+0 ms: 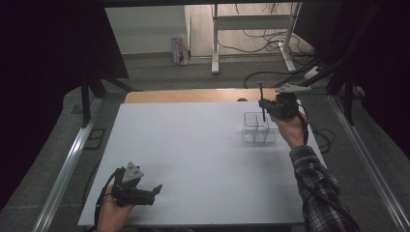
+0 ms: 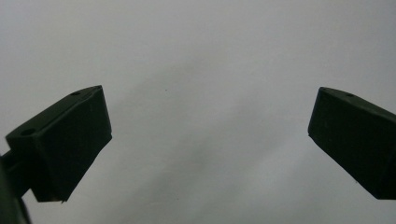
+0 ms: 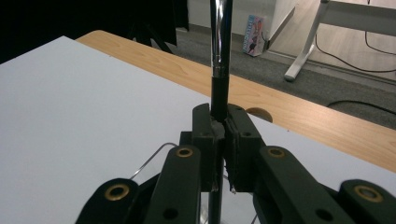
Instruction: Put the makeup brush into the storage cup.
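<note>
No text, label, brand, number or sign can be read on anything here. The one thing that bears print is the small pale carton with pink and blue printing [image 1: 179, 50], which stands upright on the grey floor beyond the far edge of the table, near the leg of a white desk frame. It also shows in the right gripper view [image 3: 254, 28], slightly tilted in the picture — its face carries coloured shapes and what may be lettering, but all of it is too small and too blurred to make out.
</note>
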Tool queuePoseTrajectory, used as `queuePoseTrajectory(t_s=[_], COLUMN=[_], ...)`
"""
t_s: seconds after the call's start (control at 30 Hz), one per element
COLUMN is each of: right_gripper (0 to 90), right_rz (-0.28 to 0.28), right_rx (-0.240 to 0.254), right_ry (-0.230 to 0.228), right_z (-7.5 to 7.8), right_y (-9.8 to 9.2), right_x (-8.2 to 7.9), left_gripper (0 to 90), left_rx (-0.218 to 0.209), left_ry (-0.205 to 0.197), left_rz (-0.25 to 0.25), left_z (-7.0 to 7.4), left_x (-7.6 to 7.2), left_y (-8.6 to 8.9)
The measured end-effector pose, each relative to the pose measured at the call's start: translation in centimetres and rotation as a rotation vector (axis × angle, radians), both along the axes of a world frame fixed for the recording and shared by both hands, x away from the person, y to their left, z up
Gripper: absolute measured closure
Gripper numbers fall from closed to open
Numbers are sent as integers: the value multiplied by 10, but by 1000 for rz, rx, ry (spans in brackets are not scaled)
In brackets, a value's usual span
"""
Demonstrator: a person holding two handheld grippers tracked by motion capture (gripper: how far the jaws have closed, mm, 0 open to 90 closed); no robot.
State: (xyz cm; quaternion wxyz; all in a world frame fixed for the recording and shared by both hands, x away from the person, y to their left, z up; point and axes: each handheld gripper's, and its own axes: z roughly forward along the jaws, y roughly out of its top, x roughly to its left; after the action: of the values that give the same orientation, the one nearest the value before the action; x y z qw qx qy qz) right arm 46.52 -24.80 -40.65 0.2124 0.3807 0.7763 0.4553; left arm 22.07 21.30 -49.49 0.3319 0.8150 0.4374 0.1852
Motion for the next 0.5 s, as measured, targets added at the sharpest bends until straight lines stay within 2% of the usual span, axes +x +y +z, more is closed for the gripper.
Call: queuePoseTrajectory(t_s=[0.5], right_gripper=[826], right_rz=[-3], right_rx=[-1], right_ry=[23], right_z=[-19], right_y=[-4], right_x=[-4], left_gripper=[1], left_rx=[3], left_ry=[1], left_rz=[1], left_z=[0], left_x=[0], left_y=[0])
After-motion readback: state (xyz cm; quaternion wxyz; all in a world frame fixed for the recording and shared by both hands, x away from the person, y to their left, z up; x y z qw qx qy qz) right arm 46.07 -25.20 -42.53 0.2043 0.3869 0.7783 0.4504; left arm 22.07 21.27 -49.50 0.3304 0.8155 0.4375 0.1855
